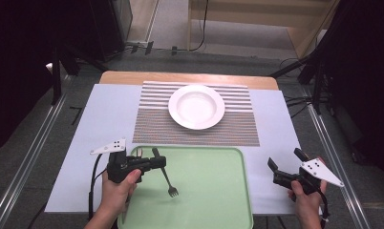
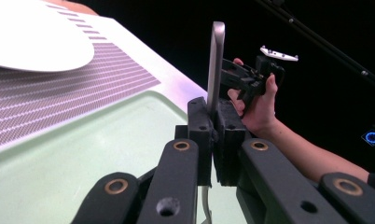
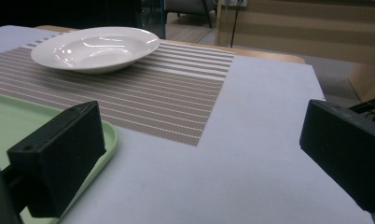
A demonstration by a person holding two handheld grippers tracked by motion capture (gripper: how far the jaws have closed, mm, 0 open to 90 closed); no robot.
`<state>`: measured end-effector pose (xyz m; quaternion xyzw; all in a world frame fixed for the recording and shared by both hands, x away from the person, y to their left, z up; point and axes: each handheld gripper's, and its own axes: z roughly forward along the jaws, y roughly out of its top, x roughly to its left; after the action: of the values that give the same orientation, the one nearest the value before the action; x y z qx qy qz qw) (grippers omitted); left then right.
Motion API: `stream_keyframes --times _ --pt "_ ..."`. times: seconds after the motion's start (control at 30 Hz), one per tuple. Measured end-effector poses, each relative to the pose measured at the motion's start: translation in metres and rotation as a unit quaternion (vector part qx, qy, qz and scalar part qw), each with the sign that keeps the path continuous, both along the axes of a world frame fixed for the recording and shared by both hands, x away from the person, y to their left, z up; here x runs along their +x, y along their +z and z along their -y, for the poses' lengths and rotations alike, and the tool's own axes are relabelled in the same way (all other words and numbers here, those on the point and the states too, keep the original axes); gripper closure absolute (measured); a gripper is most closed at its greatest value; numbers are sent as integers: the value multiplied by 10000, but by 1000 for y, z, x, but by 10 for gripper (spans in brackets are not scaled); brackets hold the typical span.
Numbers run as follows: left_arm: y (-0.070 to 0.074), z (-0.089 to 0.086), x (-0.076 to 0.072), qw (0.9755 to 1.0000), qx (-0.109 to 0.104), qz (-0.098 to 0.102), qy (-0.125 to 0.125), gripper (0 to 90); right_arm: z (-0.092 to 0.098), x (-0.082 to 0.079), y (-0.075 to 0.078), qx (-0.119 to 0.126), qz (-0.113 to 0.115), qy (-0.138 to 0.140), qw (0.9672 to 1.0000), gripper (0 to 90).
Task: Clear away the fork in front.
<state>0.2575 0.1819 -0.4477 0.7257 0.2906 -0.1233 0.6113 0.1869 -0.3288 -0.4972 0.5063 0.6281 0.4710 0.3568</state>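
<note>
Fork (image 1: pixel 167 177) is hanging tines-down over the green tray (image 1: pixel 214 191), its handle being pinched in the closed left gripper (image 1: pixel 157 160). Plate (image 1: pixel 196 106) is sitting on the striped mat (image 1: pixel 238 125) (no readable writing anywhere). Right gripper (image 1: pixel 284 160) is gaping wide, holding nothing, beside the tray.

Brushed metal fork (image 1: pixel 168 182), glossy plate (image 1: pixel 197 107)

Setting was a lab-style recording station: black curtains (image 1: pixel 18 71) flanked a small wooden table (image 1: pixel 190 78) under a pale sheet (image 1: pixel 109 109), metal floor rails (image 1: pixel 32 148) ran alongside, loose black cables (image 1: pixel 295 102) trailed, light plywood furniture (image 1: pixel 276 19) stood behind.
</note>
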Motion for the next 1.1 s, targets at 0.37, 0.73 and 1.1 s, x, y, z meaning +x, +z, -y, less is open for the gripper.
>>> stream_keyframes --times 0.37,0.73,1.1 --pt "-11 -10 -4 9995 -79 -304 -91 863 2 -4 -3 24 -70 -35 10000 0" --pt "-18 -12 12 9985 312 -263 353 823 6 -3 -5 -20 -23 -65 10000 0" --pt "-32 -12 25 9937 799 -167 772 736 8 -2 -7 4 -44 -85 10000 0"
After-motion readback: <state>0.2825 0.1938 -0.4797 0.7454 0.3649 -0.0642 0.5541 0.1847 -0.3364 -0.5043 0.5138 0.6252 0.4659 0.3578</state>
